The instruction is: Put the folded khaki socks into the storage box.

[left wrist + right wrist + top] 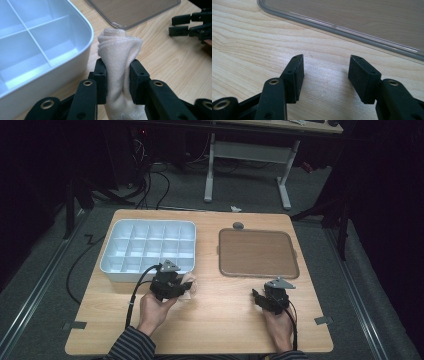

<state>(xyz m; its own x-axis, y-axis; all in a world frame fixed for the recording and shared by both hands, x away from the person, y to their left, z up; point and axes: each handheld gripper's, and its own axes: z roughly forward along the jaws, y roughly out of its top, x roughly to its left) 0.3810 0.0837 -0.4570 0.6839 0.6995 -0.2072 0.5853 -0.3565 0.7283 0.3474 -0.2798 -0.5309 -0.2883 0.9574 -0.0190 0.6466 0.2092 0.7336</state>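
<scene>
left hand-held gripper (117, 82) clamping rolled sock (120, 50) | right hand-held gripper (325, 75) gaping, holding nothing | advice: keeping the squeeze, lifting clear of organizer box (82, 57) rim, lowering into a compartment

Desk (225, 320) evenly lit from overhead, surroundings in deep shadow, soft glare on the white tray (117, 270) rim, close views sharp, far edges soft

Your left gripper (117, 80) is black, clamped on a cream knit sock (118, 52); at its 11 o'clock sits the pale blue-white divider box (111, 270), at 2 o'clock a clear lid (295, 270) over light woodgrain table (225, 320); your sleeve (131, 346) is grey-striped
</scene>
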